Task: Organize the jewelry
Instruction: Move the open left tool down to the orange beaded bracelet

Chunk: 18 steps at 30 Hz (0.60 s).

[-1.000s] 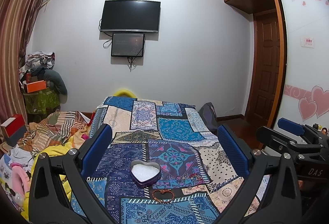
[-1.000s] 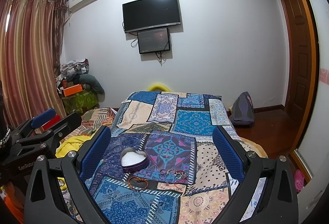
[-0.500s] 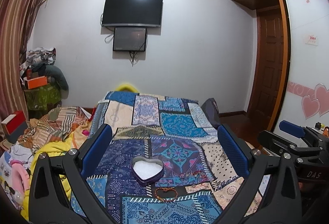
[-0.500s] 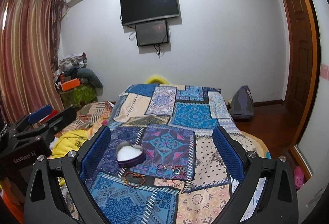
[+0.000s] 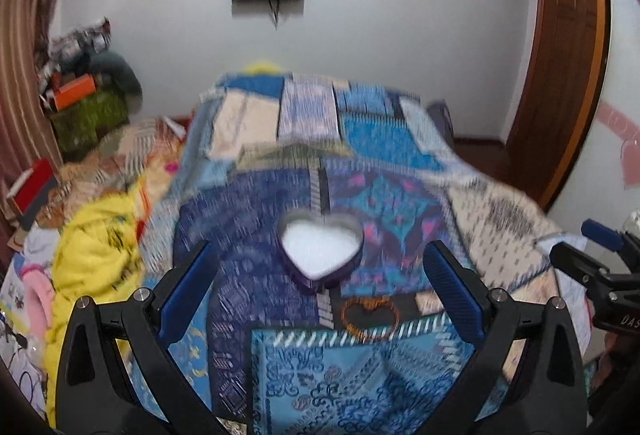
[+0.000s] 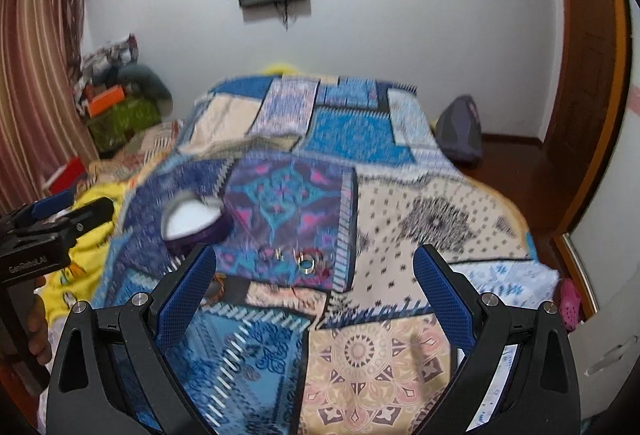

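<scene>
A purple heart-shaped box [image 5: 320,255] with white lining sits open on the patchwork bedspread [image 5: 320,375]. An orange bead bracelet [image 5: 370,317] lies just in front of it. My left gripper [image 5: 318,293] is open and empty, above the bed with the box and bracelet between its fingers. In the right wrist view the box [image 6: 194,223] is to the left. Small rings and a blue-stoned piece [image 6: 306,261] lie on the spread ahead. My right gripper [image 6: 314,289] is open and empty, hovering just short of them. Both views are blurred.
A yellow blanket and clothes [image 5: 96,247] are piled left of the bed. The right gripper shows at the right edge [image 5: 600,271] of the left view. A grey bag [image 6: 458,133] sits on the floor at the right, by a wooden door [image 6: 588,75].
Both grippers have tilted down and moved closer to the bed. The box, bracelet and rings now appear larger and higher between the fingers. Both stay open.
</scene>
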Available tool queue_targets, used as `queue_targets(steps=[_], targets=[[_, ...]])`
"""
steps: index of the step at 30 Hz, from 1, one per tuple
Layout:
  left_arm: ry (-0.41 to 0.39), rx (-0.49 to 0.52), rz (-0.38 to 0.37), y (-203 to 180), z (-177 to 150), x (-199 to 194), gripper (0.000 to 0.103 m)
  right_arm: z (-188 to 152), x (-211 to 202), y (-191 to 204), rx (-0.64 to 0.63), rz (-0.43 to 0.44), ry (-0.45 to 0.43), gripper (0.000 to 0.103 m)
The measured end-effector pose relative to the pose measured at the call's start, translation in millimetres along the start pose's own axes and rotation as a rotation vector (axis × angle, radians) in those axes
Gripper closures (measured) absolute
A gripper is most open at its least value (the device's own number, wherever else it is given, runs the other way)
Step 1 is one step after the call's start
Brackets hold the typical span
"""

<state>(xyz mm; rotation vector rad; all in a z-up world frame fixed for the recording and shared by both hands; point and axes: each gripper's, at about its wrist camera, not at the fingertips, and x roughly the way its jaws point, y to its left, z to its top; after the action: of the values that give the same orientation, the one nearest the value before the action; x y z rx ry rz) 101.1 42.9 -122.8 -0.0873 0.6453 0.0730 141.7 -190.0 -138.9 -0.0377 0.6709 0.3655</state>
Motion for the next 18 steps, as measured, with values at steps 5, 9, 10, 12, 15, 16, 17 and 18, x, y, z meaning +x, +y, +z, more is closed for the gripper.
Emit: queue_targets(steps=[5,9,10,12,15,16,17,18], targets=[[0.143,0.022,-0.015,-2.3,-23.9,41.4,0.000,-7.3,24.6,-2.1,-0.005,0.036,0.073,0.010],[0.205,0.038,-0.029,-8.1,-35.8,62.2,0.000,-12.7,44.1,-4.2,0.008,0.095,0.135,0.020],[0.220,0.041,-0.039,-9.6,-37.7,66.3,0.000,-13.9,46.9,-4.5,0.010,0.107,0.144,0.022],[0.244,0.046,-0.056,-12.0,-39.5,73.8,0.000,-16.3,54.7,-3.8,0.006,0.136,0.171,0.030],[0.272,0.072,-0.074,-17.8,-44.8,83.5,0.000,-19.9,65.0,-1.1,-0.008,0.174,0.208,0.042],[0.279,0.082,-0.078,-20.2,-46.7,86.0,0.000,-21.0,67.6,-0.4,-0.010,0.187,0.218,0.044],[0.285,0.090,-0.082,-22.7,-49.1,88.7,0.000,-22.0,70.0,0.5,-0.011,0.200,0.228,0.049],[0.289,0.095,-0.086,-24.3,-50.7,90.8,0.000,-23.5,73.7,1.5,-0.010,0.223,0.244,0.055]])
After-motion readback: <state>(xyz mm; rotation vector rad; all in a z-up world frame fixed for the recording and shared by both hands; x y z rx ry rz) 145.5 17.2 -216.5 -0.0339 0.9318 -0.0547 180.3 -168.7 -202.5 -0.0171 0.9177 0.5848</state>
